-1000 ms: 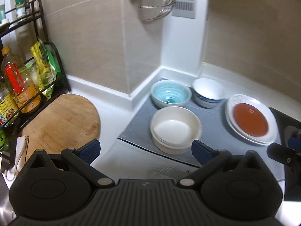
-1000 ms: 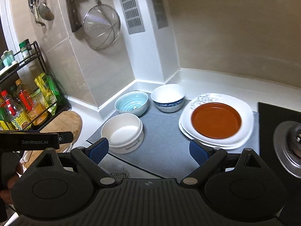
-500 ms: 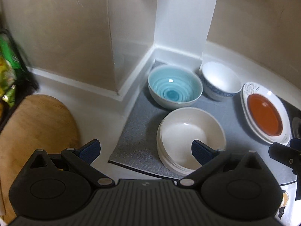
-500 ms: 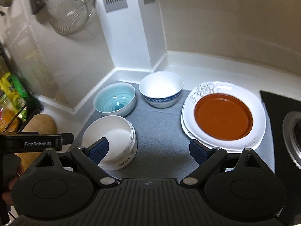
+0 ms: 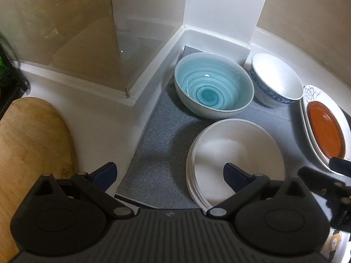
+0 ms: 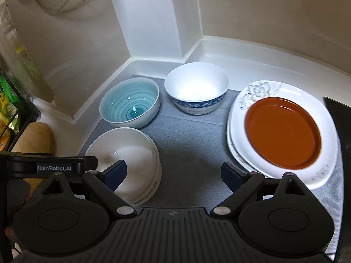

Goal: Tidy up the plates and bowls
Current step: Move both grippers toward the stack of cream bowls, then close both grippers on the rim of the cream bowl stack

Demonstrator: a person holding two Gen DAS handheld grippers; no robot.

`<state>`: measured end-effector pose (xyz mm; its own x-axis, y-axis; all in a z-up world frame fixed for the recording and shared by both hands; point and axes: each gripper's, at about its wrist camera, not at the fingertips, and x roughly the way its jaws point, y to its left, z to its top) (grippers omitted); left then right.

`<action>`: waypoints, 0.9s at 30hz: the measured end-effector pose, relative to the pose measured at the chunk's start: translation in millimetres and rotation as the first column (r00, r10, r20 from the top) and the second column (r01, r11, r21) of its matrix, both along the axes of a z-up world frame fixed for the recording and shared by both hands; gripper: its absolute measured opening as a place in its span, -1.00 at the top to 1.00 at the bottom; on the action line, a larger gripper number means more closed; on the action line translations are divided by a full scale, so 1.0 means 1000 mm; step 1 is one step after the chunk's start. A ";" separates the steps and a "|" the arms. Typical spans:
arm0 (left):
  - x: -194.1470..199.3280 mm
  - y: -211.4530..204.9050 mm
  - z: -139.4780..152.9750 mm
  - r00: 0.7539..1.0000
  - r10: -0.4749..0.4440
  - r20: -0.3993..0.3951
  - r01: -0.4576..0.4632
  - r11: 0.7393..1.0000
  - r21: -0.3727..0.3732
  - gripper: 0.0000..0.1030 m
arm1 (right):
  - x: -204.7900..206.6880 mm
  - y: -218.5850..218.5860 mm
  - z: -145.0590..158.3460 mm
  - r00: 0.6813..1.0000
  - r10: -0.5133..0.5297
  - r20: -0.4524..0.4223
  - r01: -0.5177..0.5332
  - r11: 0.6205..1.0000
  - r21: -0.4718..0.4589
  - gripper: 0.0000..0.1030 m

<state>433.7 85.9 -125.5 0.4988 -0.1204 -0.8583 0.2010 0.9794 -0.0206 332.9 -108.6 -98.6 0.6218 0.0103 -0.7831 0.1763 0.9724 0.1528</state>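
left gripper [image 5: 170,174] jaws spread | white bowl [image 5: 237,153] under right jaw (untouched) | right gripper [image 6: 173,173] jaws spread

Left claw [image 5: 169,173] and right claw [image 6: 173,173] both hover, fingers spread wide.

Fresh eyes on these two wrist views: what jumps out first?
The orange-brown plate, stacked on white floral plates at the right of the grey mat, draws the eye first. Next comes the blue spiral bowl near the wall corner, beside a white bowl with a blue patterned band. Nearest, a plain white bowl sits under the open left gripper; the right gripper hangs open over the mat.
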 end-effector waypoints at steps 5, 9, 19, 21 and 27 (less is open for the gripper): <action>0.008 -0.003 -0.009 1.000 0.007 -0.022 -0.007 1.000 0.008 -1.00 | 0.018 0.005 -0.014 0.999 0.032 -0.029 -0.032 0.999 -0.019 -0.82; 0.013 -0.006 -0.018 0.999 0.006 -0.041 -0.006 1.000 0.020 -1.00 | 0.029 0.007 -0.025 0.997 0.043 -0.059 -0.044 0.999 -0.016 -0.82; 0.022 -0.005 -0.038 0.995 0.014 -0.098 -0.012 1.000 0.026 -1.00 | 0.045 0.008 -0.050 0.992 0.044 -0.122 -0.048 0.998 -0.031 -0.77; 0.024 -0.005 -0.039 0.995 0.017 -0.102 -0.014 1.000 0.026 -1.00 | 0.045 0.008 -0.052 0.990 0.059 -0.125 -0.062 0.998 -0.025 -0.52; 0.027 -0.009 -0.037 0.994 -0.032 -0.101 0.033 0.999 0.005 -0.50 | 0.041 0.015 -0.048 0.988 0.117 -0.101 -0.117 0.993 0.009 0.63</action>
